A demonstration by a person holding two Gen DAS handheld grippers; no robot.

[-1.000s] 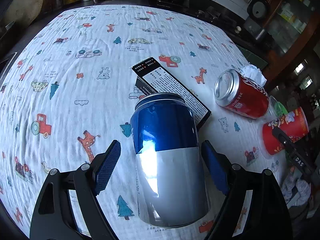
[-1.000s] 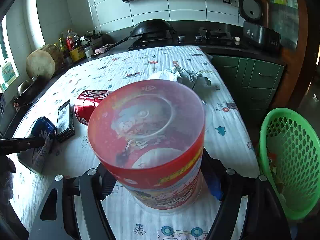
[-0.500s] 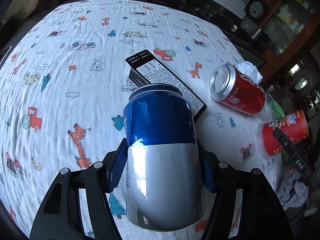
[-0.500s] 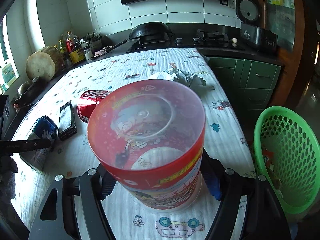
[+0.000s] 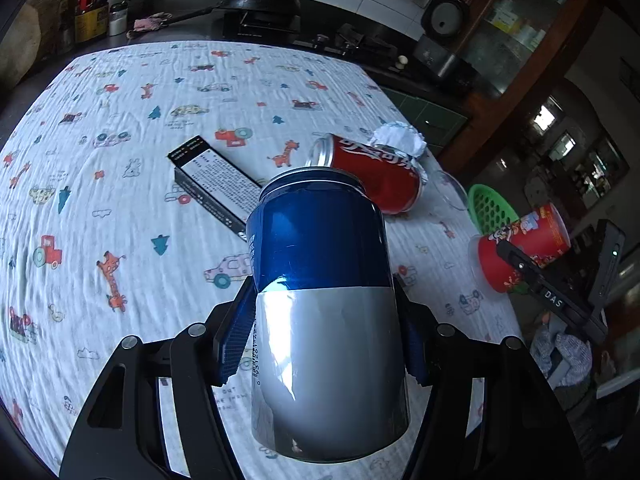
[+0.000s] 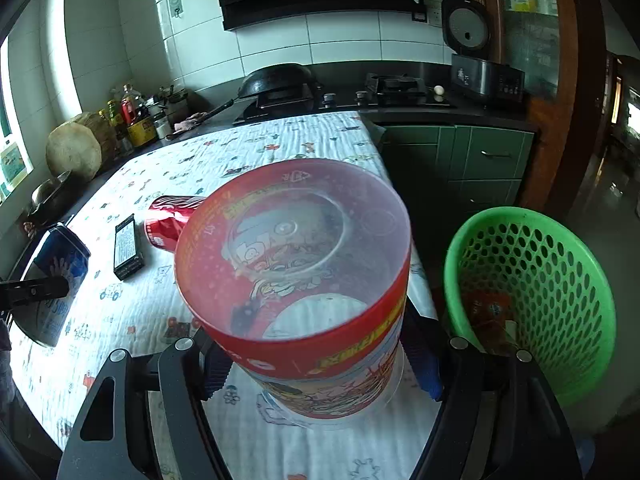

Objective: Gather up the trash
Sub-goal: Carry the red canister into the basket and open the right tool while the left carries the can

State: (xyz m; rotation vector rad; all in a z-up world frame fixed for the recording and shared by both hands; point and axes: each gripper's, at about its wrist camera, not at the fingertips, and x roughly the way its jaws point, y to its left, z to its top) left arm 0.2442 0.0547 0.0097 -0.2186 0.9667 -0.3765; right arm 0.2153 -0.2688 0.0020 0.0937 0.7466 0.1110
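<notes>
My left gripper (image 5: 326,328) is shut on a blue and silver can (image 5: 324,300) and holds it tilted above the cloth-covered table (image 5: 120,160). My right gripper (image 6: 316,360) is shut on a red plastic cup (image 6: 296,280) with a cartoon print, raised over the table's right edge. A red cola can (image 5: 372,172) lies on its side beside a black flat box (image 5: 216,184) and a crumpled white paper (image 5: 398,140). A green basket (image 6: 532,296) stands on the floor right of the table, with some wrappers inside.
A stove with a black wok (image 6: 280,80) and a rice cooker (image 6: 468,36) line the counter behind the table. Bottles (image 6: 136,116) and a wooden block (image 6: 76,148) stand at the far left. Green cabinets (image 6: 460,160) are beyond the basket.
My left gripper closed on the blue can and lifted it off the cloth. My right gripper, holding the red cup, rose and moved a little toward the basket.
</notes>
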